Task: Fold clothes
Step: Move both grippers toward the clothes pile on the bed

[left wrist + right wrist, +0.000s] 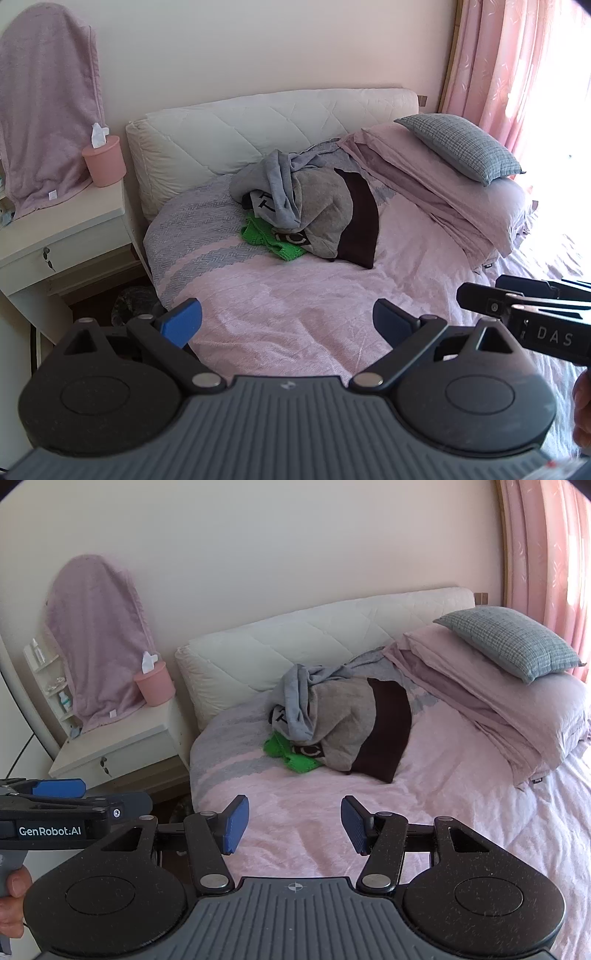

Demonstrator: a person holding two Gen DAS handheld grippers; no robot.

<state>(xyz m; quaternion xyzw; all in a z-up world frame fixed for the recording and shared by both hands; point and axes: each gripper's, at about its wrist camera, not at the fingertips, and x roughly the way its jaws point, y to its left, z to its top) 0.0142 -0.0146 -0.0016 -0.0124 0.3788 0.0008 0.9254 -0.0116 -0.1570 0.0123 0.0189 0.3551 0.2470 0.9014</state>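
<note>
A heap of clothes (314,210) lies near the head of the bed (295,302): grey hoodie (325,716), a dark brown piece (384,734) and a bright green garment (291,755) underneath. My left gripper (288,323) hovers open over the pink bedspread, well short of the heap, with nothing between its blue pads. My right gripper (293,823) is also open and empty, a similar distance from the heap. Each gripper shows at the edge of the other's view.
A white nightstand (62,229) with a pink tissue box (104,160) stands left of the bed. Folded pink bedding (454,206) topped by a grey checked pillow (461,146) sits at the right. Pink curtains (517,74) hang by a bright window.
</note>
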